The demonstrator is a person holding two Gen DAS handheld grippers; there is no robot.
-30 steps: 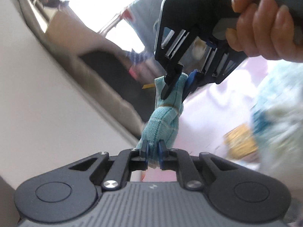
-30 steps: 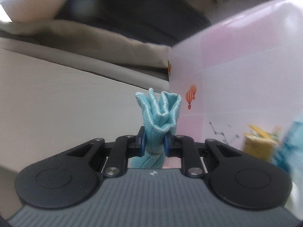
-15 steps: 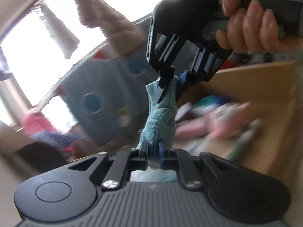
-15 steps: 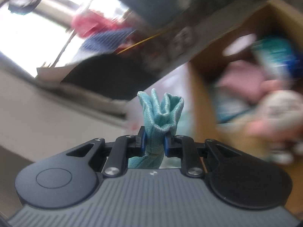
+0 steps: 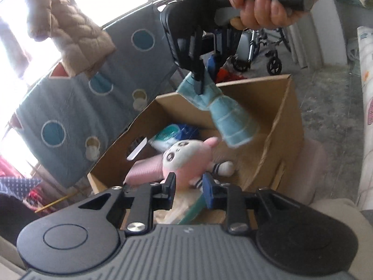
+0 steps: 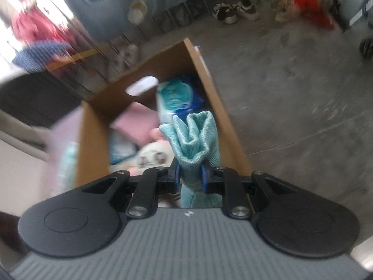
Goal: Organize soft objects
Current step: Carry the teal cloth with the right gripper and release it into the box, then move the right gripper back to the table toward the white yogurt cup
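Observation:
A folded teal cloth (image 5: 229, 119) hangs over an open cardboard box (image 5: 283, 116), pinched at its top by my right gripper (image 5: 202, 79), which a hand holds from above. In the right wrist view the same teal cloth (image 6: 194, 142) sits squeezed between the right gripper (image 6: 190, 175) pads, above the box (image 6: 223, 116). My left gripper (image 5: 188, 186) has let the cloth go; its jaws are opening with nothing between them. Inside the box lie a pink and white plush toy (image 5: 186, 161), a pink roll (image 5: 144, 170) and a teal and blue packet (image 5: 174, 133).
A blue quilt with round patches (image 5: 81, 98) hangs behind the box, a beige padded jacket (image 5: 70, 30) above it. Grey concrete floor (image 6: 291, 93) lies to the right, with shoes (image 6: 235, 11) along the far wall. A wheeled frame (image 5: 263, 46) stands beyond the box.
Both grippers swung with the cloth from beside the bed to above the cardboard box. The left gripper opened and released the cloth's lower end, which now hangs free from the right gripper.

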